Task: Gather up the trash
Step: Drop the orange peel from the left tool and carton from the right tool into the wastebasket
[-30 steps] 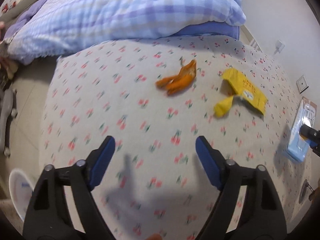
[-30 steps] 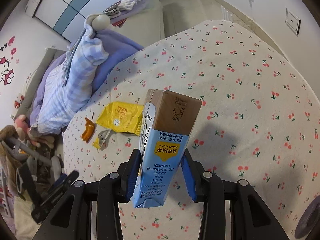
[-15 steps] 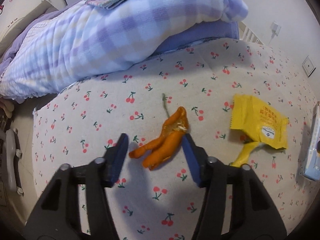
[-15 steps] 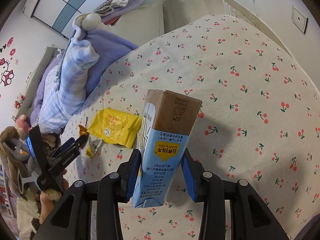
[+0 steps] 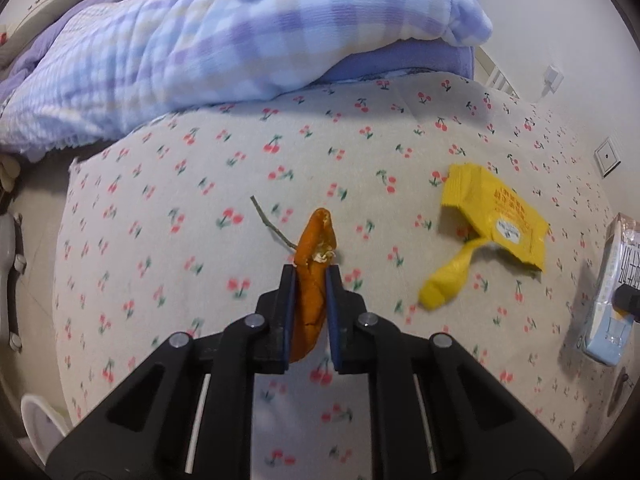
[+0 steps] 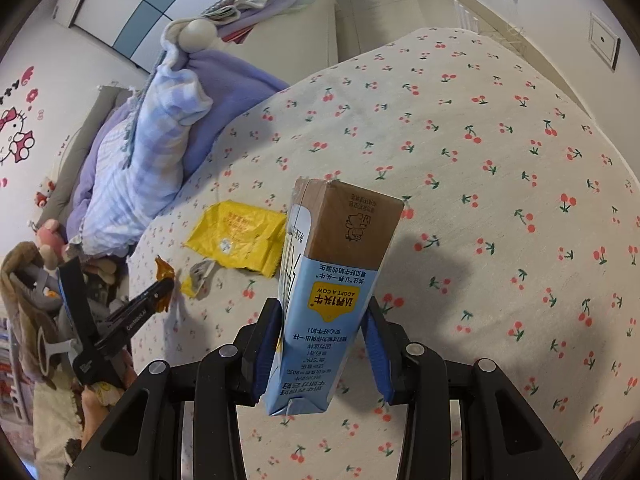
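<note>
Where the left wrist camera looks down along its own fingers, the left tongs point(image 5: 311, 280) are clamped on an orange peel point(image 5: 314, 264), whose upper end curls free above the pads while its lower end hangs between them. The peel sits just over the cherry-print bed sheet point(image 5: 160, 208). A thin twig point(image 5: 272, 224) lies on the sheet just beside the peel, and a torn yellow wrapper point(image 5: 496, 216) lies further right, apart from both. At the far right edge a pale blue milk carton point(image 5: 612, 292) shows. A checked quilt point(image 5: 200, 48) is heaped at the top of the bed.

In the right wrist view, the right tongs point(image 6: 326, 320) hold that milk carton point(image 6: 336, 280) upright by its sides, its brown end pointing away, clear of the sheet. The wrapper point(image 6: 236, 236) lies beyond it, and the left tongs point(image 6: 160, 292) show at the left with the peel point(image 6: 164, 270) at their tip.

Judging by this, the pickup of the peel is the step in hand. Next would be lifting it clear without snagging the sheet, then carrying both loads to a bin; none is clearly visible. The wrapper and twig remain.
</note>
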`<state>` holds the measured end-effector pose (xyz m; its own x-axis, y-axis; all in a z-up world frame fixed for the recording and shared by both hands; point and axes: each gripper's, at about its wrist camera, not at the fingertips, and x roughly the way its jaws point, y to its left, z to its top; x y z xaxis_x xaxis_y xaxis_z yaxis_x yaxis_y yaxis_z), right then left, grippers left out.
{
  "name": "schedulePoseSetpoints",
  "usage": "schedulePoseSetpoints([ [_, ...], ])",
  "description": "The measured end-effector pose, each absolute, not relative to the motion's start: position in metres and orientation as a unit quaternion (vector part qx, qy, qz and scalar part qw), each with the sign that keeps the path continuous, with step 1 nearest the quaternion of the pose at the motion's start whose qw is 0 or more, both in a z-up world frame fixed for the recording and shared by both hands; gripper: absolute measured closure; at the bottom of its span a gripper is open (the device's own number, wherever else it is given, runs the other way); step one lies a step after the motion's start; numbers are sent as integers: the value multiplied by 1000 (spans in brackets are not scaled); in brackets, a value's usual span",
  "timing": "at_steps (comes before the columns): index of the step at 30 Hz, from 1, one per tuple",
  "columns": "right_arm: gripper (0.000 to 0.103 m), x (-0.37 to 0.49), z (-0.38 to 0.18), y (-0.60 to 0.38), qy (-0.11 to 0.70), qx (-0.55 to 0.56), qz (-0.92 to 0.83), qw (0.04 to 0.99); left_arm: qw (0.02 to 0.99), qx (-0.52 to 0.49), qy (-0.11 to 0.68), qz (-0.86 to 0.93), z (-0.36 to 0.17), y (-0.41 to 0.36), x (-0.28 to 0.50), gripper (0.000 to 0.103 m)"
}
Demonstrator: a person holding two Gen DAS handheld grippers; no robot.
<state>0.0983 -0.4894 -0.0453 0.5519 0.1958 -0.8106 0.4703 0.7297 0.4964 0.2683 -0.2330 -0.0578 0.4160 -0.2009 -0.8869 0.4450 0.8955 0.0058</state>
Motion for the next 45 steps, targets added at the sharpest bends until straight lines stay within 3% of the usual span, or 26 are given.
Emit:
schedulePoseSetpoints([
  [23, 61, 76, -5, -353, 483, 266, 21, 834, 832, -30, 534, -148, -16, -51, 161, 88],
  [45, 61, 133, -19, -168, 533, 187, 125, 815, 832, -120, 541, -16, -33, 140, 149, 87],
])
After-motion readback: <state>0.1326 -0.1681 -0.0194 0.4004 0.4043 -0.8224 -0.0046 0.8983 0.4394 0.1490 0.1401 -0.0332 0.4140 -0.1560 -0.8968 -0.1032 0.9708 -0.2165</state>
